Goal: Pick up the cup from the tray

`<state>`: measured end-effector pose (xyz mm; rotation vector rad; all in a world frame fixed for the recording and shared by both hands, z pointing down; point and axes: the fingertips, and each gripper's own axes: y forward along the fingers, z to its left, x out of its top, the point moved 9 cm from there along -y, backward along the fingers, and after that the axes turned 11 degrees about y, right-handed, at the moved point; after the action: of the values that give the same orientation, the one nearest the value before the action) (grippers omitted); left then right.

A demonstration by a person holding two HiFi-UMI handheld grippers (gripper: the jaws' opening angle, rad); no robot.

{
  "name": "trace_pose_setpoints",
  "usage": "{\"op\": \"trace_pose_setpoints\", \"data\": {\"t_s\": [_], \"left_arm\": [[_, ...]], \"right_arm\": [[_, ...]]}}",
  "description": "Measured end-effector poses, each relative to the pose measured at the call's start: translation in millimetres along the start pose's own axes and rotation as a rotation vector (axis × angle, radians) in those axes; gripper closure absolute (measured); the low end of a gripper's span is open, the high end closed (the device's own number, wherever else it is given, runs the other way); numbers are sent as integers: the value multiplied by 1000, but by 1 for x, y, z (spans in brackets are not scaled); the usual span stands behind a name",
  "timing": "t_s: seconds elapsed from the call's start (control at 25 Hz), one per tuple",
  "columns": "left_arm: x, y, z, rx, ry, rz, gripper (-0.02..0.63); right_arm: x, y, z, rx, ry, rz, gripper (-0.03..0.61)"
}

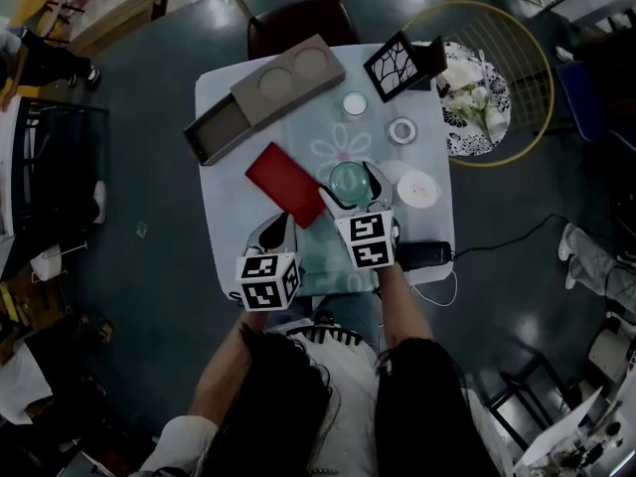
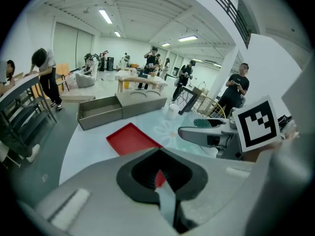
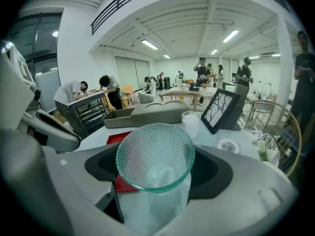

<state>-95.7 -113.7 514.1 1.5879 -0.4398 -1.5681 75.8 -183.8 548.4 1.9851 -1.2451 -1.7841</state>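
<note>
Right gripper view: our right gripper (image 3: 156, 198) is clamped on the cup (image 3: 154, 154), a pebbled clear glass one sitting between the jaws with its mouth toward the camera. In the head view it's over the table (image 1: 221, 92), just beside the red tray (image 1: 283, 182) and well clear of the grey tray (image 1: 224, 127). We can't tell whether it's lifted or resting.

We'd guess it's light but stiff, breakable and a bit slippery, so gripping the lower wall beats pinching the rim. Our left gripper (image 2: 160, 176) is closed on nothing, near the table's front edge.

The tabletop looks smooth and pale with a flower print. It sits in a big bright room with people standing around other tables.
</note>
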Motion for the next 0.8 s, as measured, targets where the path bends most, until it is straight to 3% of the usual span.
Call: {"op": "trace_pose_setpoints", "data": {"t_s": [0.6,0.72,0.8], "left_arm": [[1,9,15,27,-17,30,614],[0,6,15,25,-26,37,614],[0,2,15,23,-31,26,614]], "right_arm": [[-24,14,-21,-34,-15,37,156],[-24,14,-21,-4,23,31,154],[-24,11,-22,32,51,35,112]]}}
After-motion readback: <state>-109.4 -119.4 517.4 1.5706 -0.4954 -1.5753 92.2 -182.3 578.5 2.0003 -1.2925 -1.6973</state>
